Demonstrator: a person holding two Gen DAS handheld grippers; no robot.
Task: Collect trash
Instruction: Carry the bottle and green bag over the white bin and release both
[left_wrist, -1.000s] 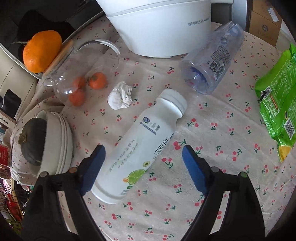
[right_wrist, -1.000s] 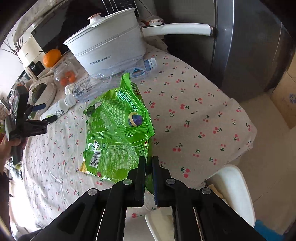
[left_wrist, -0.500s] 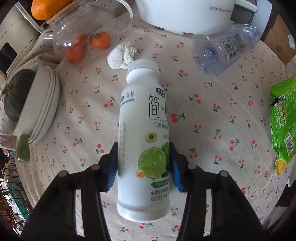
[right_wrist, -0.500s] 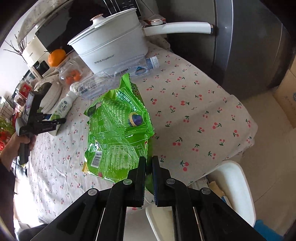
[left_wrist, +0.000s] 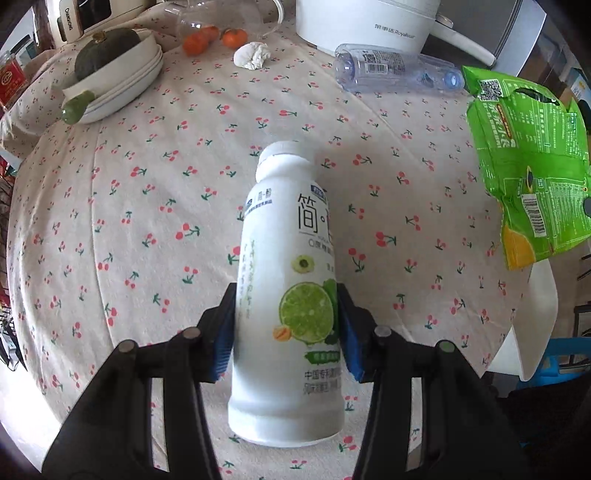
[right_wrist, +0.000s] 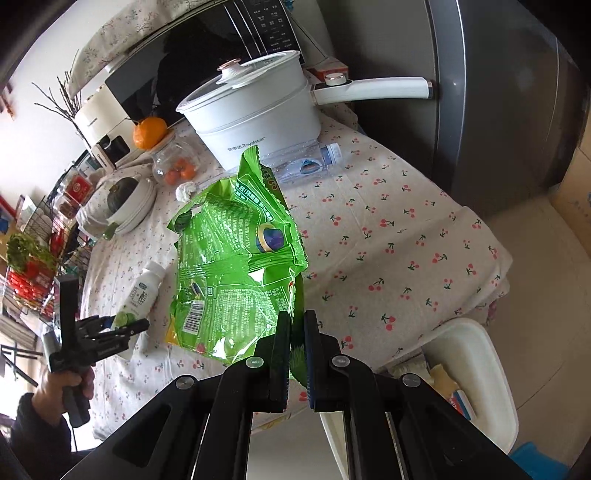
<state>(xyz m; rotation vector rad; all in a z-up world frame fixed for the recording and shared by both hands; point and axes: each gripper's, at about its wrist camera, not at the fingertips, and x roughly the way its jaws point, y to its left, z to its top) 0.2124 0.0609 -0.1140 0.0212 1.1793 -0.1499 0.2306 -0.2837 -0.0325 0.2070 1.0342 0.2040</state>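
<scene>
The left gripper's blue-padded fingers pinch a smooth white yogurt bottle with a lime label, raised over the cherry-print worktop. The right gripper's fingers pinch a crinkled green snack bag. Beyond lie a clear plastic bottle, a crumpled tissue and a white pot.

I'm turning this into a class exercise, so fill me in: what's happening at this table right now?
A person is clearing trash with a handheld tool in each hand. The left tool is clamped on a white lime-drink bottle, lifted off the cherry-print tablecloth. The right tool pinches a green snack bag by its edge, near a white bin beside the table. A clear plastic bottle and a crumpled tissue are yet to be picked up.
</scene>
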